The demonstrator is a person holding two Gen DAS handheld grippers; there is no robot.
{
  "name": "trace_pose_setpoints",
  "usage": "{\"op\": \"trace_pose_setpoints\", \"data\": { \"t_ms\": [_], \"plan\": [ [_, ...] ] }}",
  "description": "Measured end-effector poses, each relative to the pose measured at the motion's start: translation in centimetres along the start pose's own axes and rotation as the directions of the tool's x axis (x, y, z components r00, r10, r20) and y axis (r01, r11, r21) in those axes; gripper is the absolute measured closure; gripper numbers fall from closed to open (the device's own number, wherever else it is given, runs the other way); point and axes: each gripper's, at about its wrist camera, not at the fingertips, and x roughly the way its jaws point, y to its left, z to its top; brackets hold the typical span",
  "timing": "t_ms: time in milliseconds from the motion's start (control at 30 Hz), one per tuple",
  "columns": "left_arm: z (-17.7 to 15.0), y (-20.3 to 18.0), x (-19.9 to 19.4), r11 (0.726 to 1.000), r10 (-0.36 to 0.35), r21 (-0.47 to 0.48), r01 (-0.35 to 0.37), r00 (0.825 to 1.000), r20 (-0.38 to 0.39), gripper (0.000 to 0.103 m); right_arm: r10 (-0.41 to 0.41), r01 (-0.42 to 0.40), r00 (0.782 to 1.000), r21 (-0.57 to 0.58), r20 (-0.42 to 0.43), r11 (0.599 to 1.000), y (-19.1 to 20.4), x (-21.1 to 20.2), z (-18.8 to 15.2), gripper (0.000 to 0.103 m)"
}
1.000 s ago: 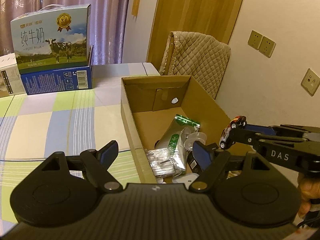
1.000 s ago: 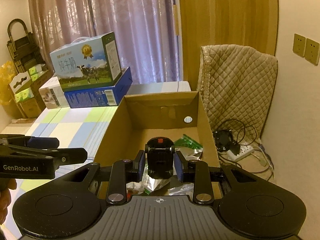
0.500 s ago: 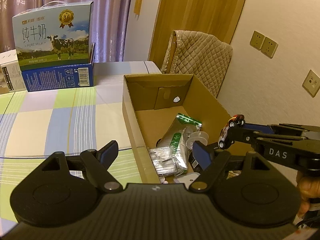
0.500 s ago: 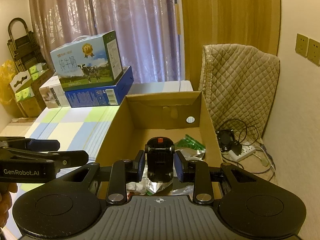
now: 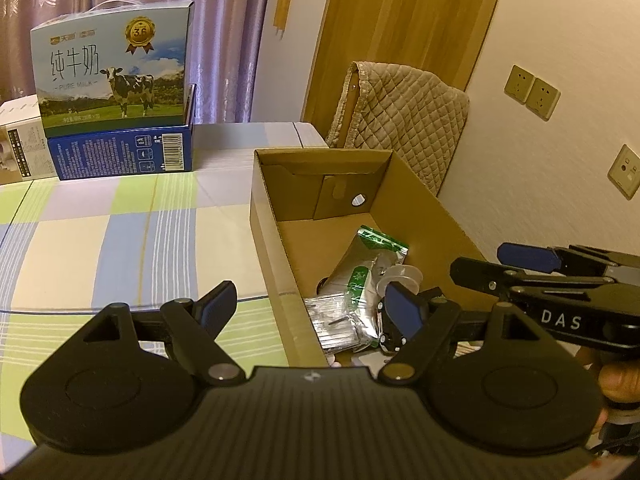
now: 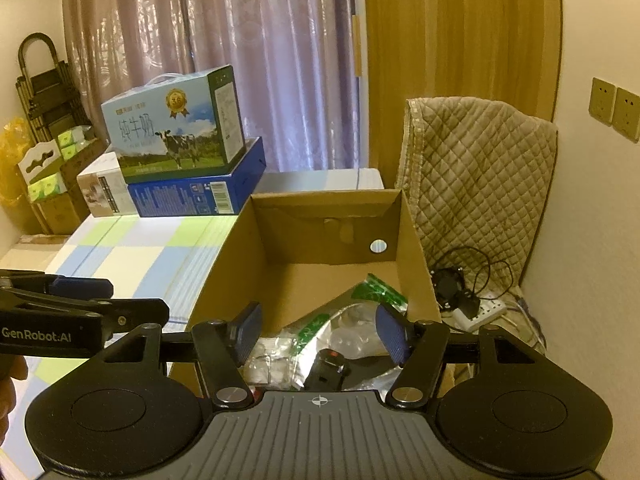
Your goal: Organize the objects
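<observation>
Matt cardboard box (image 6: 412, 236), glossy foil packets (image 6: 352, 332)

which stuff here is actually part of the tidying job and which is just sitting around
Part of the job:
- cardboard box, open on top
- toy car lying in it, right gripper opening above
- silver-green pouches in the box
- left gripper, empty

Just lying about:
- milk carton on blue box
- quilted cover
- power strip

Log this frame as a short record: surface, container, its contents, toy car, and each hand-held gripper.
surface: checked cloth
container: open cardboard box
contents: foil packets, clear plastic piece
toy car: in the box, below the right jaws, free of them
left hand-held gripper: open, empty
right hand-held gripper: jaws opening, nothing between them
</observation>
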Motion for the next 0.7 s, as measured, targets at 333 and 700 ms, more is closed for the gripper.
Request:
{"op": "trace_pose_setpoints", "data": {
  "t_ms": [333,700],
  "plan": [
    [0.1,-0.1,-0.6,1.000,0.000,0.004,0.000,1.000,0.010,0.024,-0.003,0.003,1.000,0.004,0.006,1.000,0.1,-0.9,0.1,0.043],
    [-0.5,0.1,-3.0,1.000,0.013,-0.004,-0.013,0.999,0.036,0.012,-0.011,0.010,1.000,0.016,0.028,1.000,1.2,-3.6,-0.2,0.016]
  ]
}}
